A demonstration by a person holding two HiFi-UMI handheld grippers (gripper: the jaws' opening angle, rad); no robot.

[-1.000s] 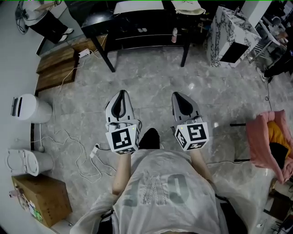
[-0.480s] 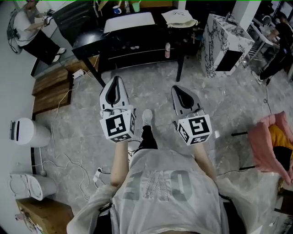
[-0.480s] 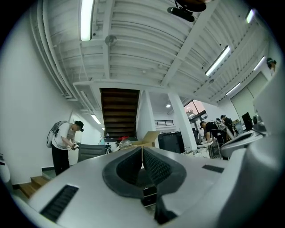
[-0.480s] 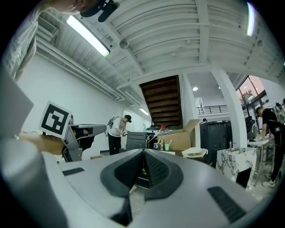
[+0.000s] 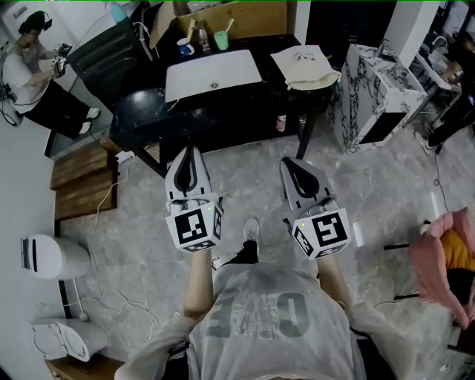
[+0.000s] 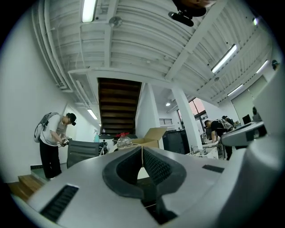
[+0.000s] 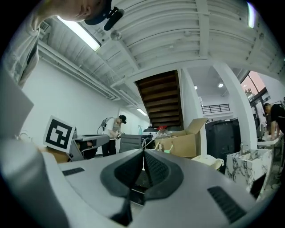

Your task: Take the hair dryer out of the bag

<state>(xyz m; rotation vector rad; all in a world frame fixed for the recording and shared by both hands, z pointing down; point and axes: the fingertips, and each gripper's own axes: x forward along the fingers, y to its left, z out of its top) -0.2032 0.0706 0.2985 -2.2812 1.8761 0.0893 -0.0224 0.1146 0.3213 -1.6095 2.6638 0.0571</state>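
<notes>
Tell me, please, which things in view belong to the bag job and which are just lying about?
For the job: bag on the table; left gripper and right gripper, jaws shut, empty. The hair dryer is not in view.
Lying about: mug, box, marble cabinet, bin, boards.

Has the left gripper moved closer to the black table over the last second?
Yes. The left gripper has moved forward: earlier well short of the black table, its tip now reaches the table's near edge.
</notes>
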